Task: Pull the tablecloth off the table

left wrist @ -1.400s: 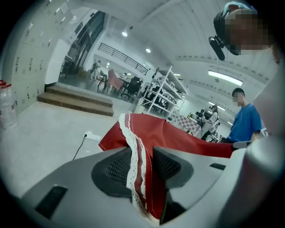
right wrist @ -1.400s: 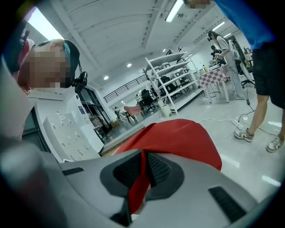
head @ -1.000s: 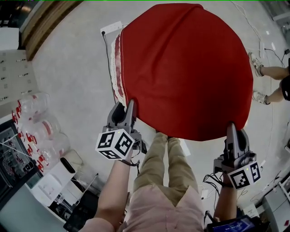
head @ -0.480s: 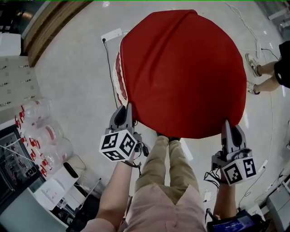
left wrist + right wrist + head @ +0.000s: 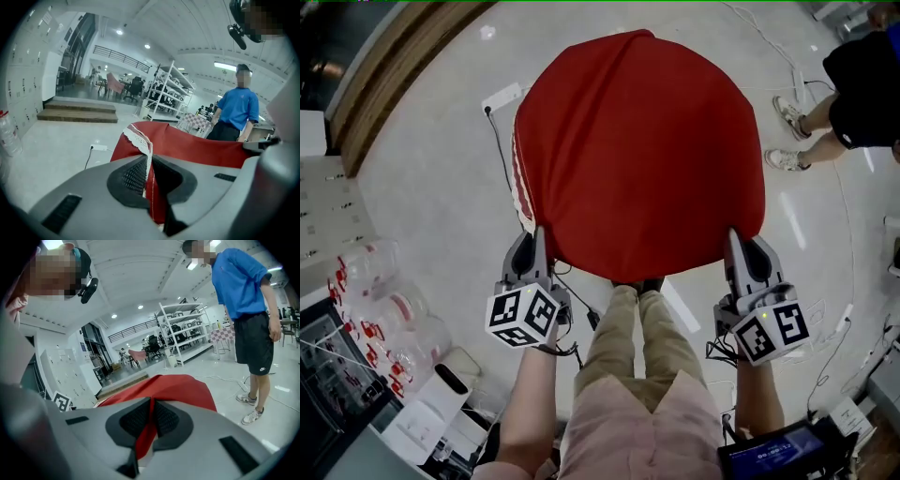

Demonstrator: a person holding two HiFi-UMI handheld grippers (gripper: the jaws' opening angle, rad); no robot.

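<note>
A red tablecloth (image 5: 637, 150) with a white lace hem (image 5: 521, 178) covers the whole round table, which is hidden beneath it. My left gripper (image 5: 534, 236) is at the cloth's near left edge. In the left gripper view the pads are shut on the lace-trimmed hem (image 5: 148, 164). At the near right edge my right gripper (image 5: 739, 240) is shut too. In the right gripper view a fold of the red cloth (image 5: 145, 432) is pinched between its pads. The cloth (image 5: 173, 385) spreads away from both grippers.
A person in a blue shirt and black shorts (image 5: 858, 70) stands at the far right of the table. A white power strip (image 5: 502, 98) and cables lie on the floor. Plastic bottles (image 5: 384, 300) and boxes are at the left. My legs (image 5: 642, 337) are below the cloth edge.
The left gripper's jaws have closed on the hem and it has risen a little with the edge. The right gripper keeps its grip. The bystander shows more at the upper right.
</note>
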